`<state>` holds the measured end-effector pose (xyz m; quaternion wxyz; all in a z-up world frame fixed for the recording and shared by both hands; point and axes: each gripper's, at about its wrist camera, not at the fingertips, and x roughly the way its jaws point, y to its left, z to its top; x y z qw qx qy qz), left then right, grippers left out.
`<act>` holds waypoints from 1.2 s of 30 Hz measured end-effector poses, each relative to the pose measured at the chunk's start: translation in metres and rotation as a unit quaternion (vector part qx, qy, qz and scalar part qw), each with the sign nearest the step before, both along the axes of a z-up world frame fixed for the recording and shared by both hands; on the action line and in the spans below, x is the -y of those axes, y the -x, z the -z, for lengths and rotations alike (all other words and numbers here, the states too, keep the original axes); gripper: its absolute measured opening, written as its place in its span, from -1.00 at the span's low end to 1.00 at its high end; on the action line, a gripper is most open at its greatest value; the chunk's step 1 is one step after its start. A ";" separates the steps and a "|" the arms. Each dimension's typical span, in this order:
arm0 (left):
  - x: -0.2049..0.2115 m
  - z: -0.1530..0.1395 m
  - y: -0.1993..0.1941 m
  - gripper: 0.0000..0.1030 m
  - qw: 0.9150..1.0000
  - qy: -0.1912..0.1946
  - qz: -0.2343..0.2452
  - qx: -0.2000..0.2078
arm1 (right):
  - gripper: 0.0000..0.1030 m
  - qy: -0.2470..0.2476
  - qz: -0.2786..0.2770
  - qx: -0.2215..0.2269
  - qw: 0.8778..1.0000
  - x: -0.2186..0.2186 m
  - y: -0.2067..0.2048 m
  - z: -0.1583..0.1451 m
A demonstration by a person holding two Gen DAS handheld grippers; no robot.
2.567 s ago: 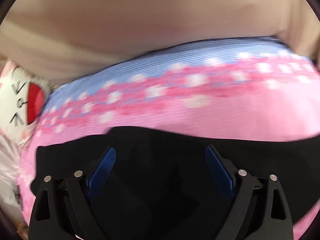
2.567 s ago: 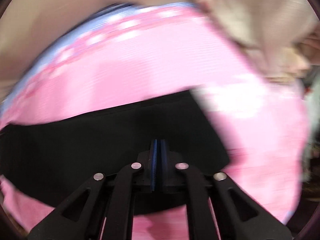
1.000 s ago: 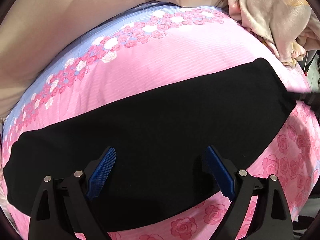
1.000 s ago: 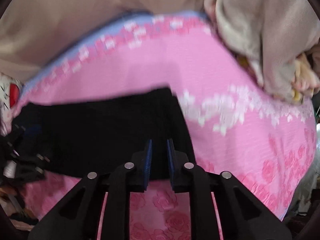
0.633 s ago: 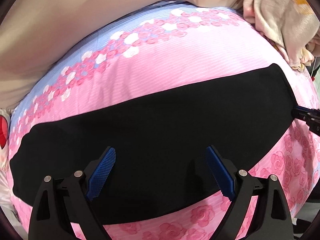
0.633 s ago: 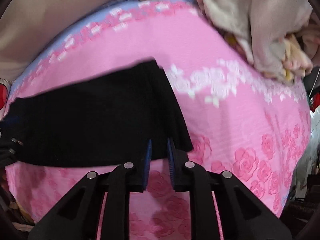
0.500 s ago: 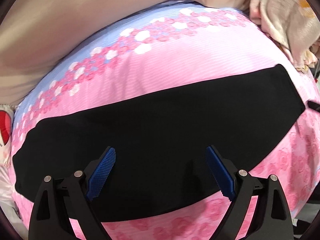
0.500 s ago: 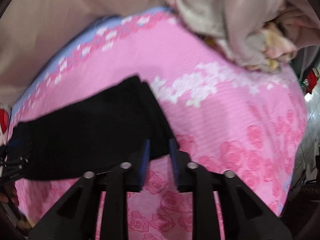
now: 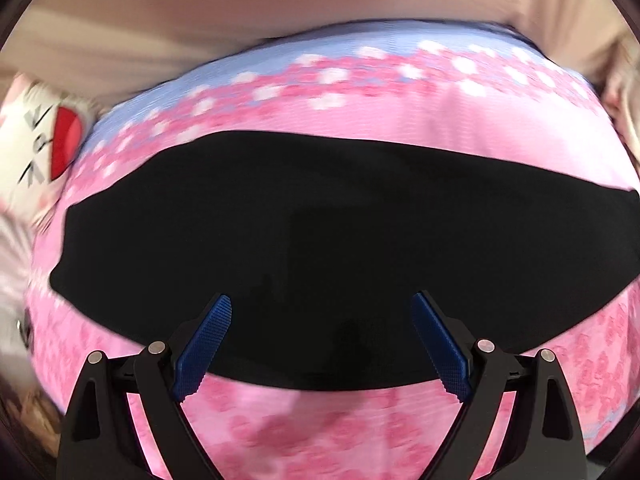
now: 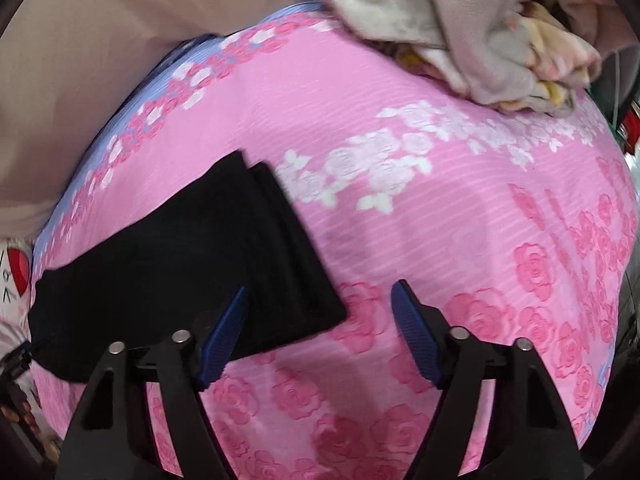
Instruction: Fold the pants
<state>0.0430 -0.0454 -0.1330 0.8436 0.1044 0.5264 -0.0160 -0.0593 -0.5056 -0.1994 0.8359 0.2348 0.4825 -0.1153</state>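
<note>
Black pants [image 9: 340, 240] lie flat in a long band across the pink rose-print bed sheet [image 10: 460, 240], apparently laid lengthwise for a further fold. From the left, the left gripper [image 9: 322, 344] hovers wide open over their near edge, holding nothing. Rightward, the right gripper [image 10: 318, 332] stands spread and empty over the stacked leg ends, probably just let go.

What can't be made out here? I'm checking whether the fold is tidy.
- Black pants, left wrist view: motion blur and flat black hide creases and layers.
- Pants' left end, right wrist view: cut off by the frame edge.
- Near hem, right wrist view: partly behind the right tool.
</note>
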 end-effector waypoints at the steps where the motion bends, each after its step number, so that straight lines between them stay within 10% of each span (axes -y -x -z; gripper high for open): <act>1: -0.010 -0.001 0.001 0.74 1.000 -0.001 -0.012 0.002 | 0.19 0.021 -0.005 -0.005 1.000 -0.008 -0.002 0.001; 6: -0.049 -0.001 -0.004 0.74 0.998 0.003 -0.057 -0.007 | -0.59 -0.047 0.012 0.013 0.999 -0.001 -0.004 0.004; 12: -0.074 -0.011 -0.004 0.74 0.997 -0.007 -0.071 0.002 | -0.16 0.068 0.014 -0.004 0.998 -0.018 0.006 -0.019; 15: -0.085 -0.013 0.000 0.74 0.997 -0.006 -0.078 0.005 | -0.16 0.037 0.022 0.018 0.999 -0.016 0.023 -0.026; 22: -0.079 -0.001 0.001 0.74 0.997 -0.010 -0.074 -0.011 | -0.86 0.035 -0.023 -0.012 0.999 -0.022 0.004 -0.006; 29: -0.059 -0.004 0.002 0.74 0.998 -0.006 -0.064 -0.002 | -0.84 0.058 -0.032 -0.018 0.998 0.000 -0.004 -0.004; 36: -0.048 0.000 0.005 0.74 0.998 -0.006 -0.058 -0.006 | -0.21 0.005 -0.012 0.006 1.000 0.013 0.003 -0.026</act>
